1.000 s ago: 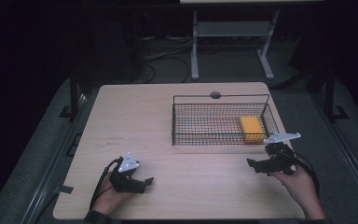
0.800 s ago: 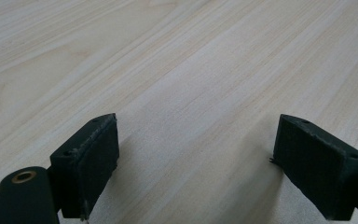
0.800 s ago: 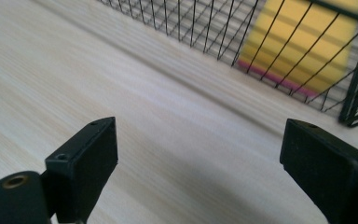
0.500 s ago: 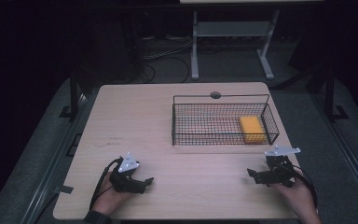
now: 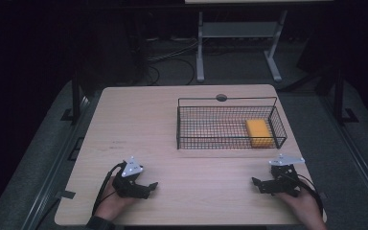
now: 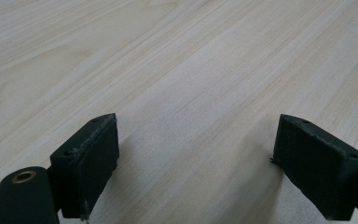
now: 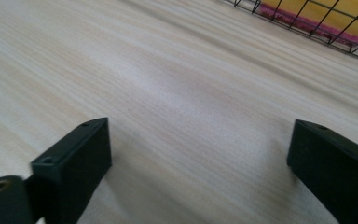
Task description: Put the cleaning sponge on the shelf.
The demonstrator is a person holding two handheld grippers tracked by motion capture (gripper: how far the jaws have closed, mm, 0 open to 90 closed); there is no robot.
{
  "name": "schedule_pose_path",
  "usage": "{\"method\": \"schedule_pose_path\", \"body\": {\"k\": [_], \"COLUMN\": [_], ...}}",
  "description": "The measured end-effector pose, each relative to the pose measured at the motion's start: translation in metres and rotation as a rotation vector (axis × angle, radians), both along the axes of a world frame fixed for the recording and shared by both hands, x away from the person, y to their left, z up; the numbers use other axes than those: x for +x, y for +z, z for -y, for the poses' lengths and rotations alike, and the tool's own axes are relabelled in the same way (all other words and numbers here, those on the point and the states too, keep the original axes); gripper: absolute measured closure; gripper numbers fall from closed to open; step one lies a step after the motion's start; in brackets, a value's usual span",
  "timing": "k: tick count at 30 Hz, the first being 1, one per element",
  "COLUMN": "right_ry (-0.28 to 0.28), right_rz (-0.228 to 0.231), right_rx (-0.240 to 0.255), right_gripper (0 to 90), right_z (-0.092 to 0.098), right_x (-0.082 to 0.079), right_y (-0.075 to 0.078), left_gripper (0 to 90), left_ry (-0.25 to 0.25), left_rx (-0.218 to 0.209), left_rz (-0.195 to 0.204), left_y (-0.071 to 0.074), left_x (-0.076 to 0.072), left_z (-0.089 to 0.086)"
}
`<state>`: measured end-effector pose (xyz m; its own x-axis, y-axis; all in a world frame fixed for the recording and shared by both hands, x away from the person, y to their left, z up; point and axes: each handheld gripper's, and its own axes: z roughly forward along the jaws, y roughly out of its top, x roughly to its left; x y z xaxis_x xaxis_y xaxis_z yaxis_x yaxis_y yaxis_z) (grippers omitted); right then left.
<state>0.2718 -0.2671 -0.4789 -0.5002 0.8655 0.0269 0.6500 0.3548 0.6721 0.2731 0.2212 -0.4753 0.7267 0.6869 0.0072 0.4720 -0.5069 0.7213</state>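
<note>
A black wire basket (image 5: 187, 122) stands on the right half of the wooden table (image 5: 143, 124). A yellow sponge (image 5: 258, 132) lies flat in the basket's right end, and its yellow and pink edge (image 7: 307, 18) shows through the wires in the right gripper view. My left gripper (image 5: 149, 187) rests low on the table near the front left, open, with bare wood between its jaws (image 6: 191, 149). My right gripper (image 5: 258, 184) sits near the front right, in front of the basket, open and holding nothing (image 7: 200, 154).
A round cable hole (image 5: 221, 97) sits at the table's far edge behind the basket. A white metal stand (image 5: 235, 43) and cables lie on the dark floor beyond the table. Bare wood spreads across the table's left half and middle front.
My right gripper has drawn back from the basket toward the front edge and come down to the table. The left gripper has stayed put.
</note>
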Motion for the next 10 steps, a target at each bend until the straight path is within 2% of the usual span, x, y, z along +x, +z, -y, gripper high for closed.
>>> {"method": "schedule_pose_path", "body": {"k": [3,10], "right_ry": [0.019,0.018], "right_rz": [0.035,0.035], "right_rx": [0.022,0.022], "right_gripper": [1.6,1.6], "right_z": [0.0021,0.0021], "right_x": [-0.0013,-0.0013], "right_y": [-0.0043,-0.0044], "left_gripper": [13.4,13.4], "left_ry": [0.0,0.0], "left_rx": [0.0,0.0], "left_rz": [0.0,0.0], "left_y": [0.0,0.0], "left_x": [-0.0001,-0.0001], "left_z": [0.0,0.0]}}
